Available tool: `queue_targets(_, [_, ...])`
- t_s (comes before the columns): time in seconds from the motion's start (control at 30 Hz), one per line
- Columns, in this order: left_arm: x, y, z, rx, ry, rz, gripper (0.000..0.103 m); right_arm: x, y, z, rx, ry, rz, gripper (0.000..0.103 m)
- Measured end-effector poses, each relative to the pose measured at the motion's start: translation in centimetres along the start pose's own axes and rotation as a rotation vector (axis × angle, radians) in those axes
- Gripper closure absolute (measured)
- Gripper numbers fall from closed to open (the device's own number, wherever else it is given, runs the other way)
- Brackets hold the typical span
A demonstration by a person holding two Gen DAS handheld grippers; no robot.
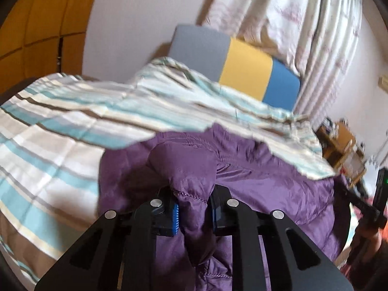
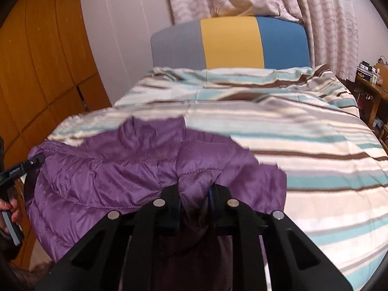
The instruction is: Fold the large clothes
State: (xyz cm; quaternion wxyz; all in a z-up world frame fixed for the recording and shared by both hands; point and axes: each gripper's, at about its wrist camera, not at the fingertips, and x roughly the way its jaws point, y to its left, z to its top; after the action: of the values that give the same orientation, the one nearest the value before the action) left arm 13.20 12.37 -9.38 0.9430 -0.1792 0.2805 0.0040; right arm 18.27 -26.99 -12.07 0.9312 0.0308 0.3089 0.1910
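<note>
A purple quilted jacket (image 1: pixel 266 181) lies bunched at the near end of a bed. My left gripper (image 1: pixel 194 209) is shut on a raised fold of it, and the fabric bulges up between the blue pads (image 1: pixel 175 218). In the right wrist view the same jacket (image 2: pixel 109 169) spreads to the left, and my right gripper (image 2: pixel 195 205) is shut on another pinched fold. The left gripper (image 2: pixel 36 160) also shows at the left edge of that view, clamped on the jacket's far edge, with a hand (image 2: pixel 9 208) on its grip.
The bed's striped teal, brown and cream cover (image 2: pixel 315 157) stretches back to a grey, yellow and blue headboard (image 2: pixel 232 43). Patterned curtains (image 2: pixel 327 24) hang behind it. A wooden wardrobe (image 2: pixel 36 60) stands on the left and a cluttered wooden desk (image 2: pixel 373 92) on the right.
</note>
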Motion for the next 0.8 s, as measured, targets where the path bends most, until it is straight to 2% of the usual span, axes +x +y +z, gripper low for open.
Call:
queue_targets(0.1, [0.5, -0.5, 1.9, -0.026, -0.055, 0.015, 0.085, 0.6, -0.2, 2.0, 0.015, -0.035, -0.008, 0.087])
queue_targets(0.27, [3.2, -0.6, 4.5, -0.1, -0.104, 0.063, 0.085, 2.7, -1.2, 4.7, 0.078, -0.076, 0.002, 0.087])
queue_targets(0.43, [6.7, -1.0, 5.7, -0.098, -0.117, 0.127, 0.085, 5.8, -1.4, 6.2, 0.055, -0.107, -0.049, 0.087])
queue_targets(0.67, [11.4, -1.0, 5.1, -0.04, -0.108, 0.238, 0.085, 10.8, -1.7, 5.3, 0.018, -0.089, -0.14, 0.087])
queue_targets(0.8, [13.1, -0.7, 4.5, -0.027, -0.099, 0.276, 0.085, 13.0, -2.0, 4.5, 0.026, -0.071, -0.182, 0.083])
